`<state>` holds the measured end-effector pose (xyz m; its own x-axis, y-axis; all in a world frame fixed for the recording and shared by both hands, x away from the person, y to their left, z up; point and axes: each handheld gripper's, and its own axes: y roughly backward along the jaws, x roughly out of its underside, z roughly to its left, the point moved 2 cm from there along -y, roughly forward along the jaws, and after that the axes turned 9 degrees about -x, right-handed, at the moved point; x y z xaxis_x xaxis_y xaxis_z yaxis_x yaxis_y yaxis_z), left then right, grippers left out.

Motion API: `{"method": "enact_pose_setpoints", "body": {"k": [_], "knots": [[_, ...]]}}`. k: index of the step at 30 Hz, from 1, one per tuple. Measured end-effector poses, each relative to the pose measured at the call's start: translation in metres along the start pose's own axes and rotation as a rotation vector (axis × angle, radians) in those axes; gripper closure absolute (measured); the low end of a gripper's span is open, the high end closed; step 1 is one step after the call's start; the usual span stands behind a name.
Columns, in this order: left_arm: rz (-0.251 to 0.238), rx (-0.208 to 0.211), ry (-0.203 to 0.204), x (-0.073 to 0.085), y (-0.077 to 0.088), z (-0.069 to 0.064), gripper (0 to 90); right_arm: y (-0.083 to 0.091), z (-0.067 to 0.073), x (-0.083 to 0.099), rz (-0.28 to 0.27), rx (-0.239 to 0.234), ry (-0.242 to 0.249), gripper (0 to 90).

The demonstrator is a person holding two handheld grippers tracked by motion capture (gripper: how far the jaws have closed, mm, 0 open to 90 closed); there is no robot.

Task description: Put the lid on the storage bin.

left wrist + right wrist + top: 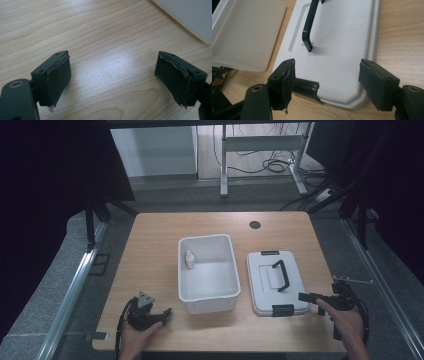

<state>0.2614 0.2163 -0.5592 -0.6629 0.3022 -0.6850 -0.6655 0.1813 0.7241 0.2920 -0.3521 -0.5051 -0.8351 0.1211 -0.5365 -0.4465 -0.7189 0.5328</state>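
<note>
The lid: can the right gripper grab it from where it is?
Probably yes. The right gripper is open at the near end of the lid, its jaws either side of that end, with nothing between.

My left gripper [150, 312] is black, with a grey three-cornered plate on top and a dark cable looping off behind it. Its fingers [58, 78] are blocky black plastic, each with small screw holes — the dark pads are frayed and peeling at the edges. My right gripper [312, 300] is black too, trailing a cable. Its fingers [378, 85] carry the same worn pads, and a brass-ringed pivot hole shows at each base.
</note>
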Motion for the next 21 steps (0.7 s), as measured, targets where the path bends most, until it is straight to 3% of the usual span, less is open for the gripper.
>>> {"method": "enact_pose_setpoints", "body": {"k": [8,17,21], "knots": [[0.0,0.0,0.0,0.0,0.0,0.0,13.4,0.004,0.004,-0.005,-0.019,-0.005,-0.003,29.7],[0.001,-0.002,0.001,0.0,0.0,0.0,13.4,0.001,0.009,-0.007,0.009,-0.002,-0.006,30.4],[0.001,-0.003,0.002,0.0,0.001,0.0,13.4,0.003,0.018,-0.009,0.002,-0.004,0.005,30.4]]}}
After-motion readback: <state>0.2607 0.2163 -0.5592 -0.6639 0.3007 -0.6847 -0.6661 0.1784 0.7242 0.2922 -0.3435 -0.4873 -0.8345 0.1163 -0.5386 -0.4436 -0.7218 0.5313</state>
